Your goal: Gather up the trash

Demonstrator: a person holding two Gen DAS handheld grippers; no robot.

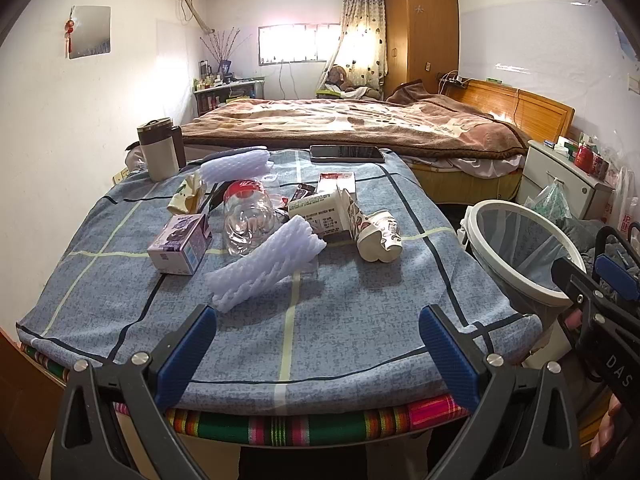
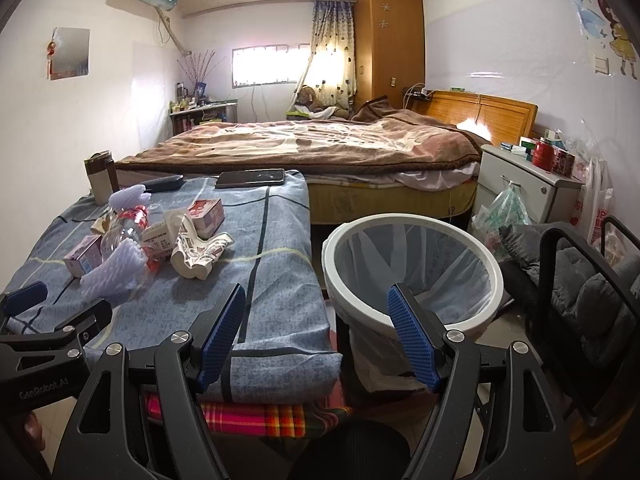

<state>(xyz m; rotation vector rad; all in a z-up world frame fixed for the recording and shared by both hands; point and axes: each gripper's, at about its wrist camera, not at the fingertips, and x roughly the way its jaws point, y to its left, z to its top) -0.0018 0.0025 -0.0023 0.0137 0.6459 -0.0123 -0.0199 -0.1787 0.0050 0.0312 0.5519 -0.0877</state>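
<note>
Trash lies on the blue checked tablecloth (image 1: pixel 340 320): a white foam net (image 1: pixel 264 264), a clear plastic bottle (image 1: pixel 250 216), a purple carton (image 1: pixel 180 246), a milk carton (image 1: pixel 320 210) and a crushed paper cup (image 1: pixel 380 236). A second foam net (image 1: pixel 236 166) lies farther back. My left gripper (image 1: pixel 319 314) hovers open over the table's near edge, nothing between its blue pads. My right gripper (image 2: pixel 317 292) is open too, one finger over the table corner, the other over the white bin (image 2: pixel 332 264) with its clear liner. The cup (image 2: pixel 200 254) lies left of it.
A phone (image 1: pixel 346 153) and a thermos (image 1: pixel 158 150) stand at the table's far edge. The bin (image 1: pixel 536 294) sits on the floor right of the table. Beyond are a bed (image 1: pixel 360 124) and a nightstand (image 2: pixel 520 184); a dark chair (image 2: pixel 580 280) stands at the right.
</note>
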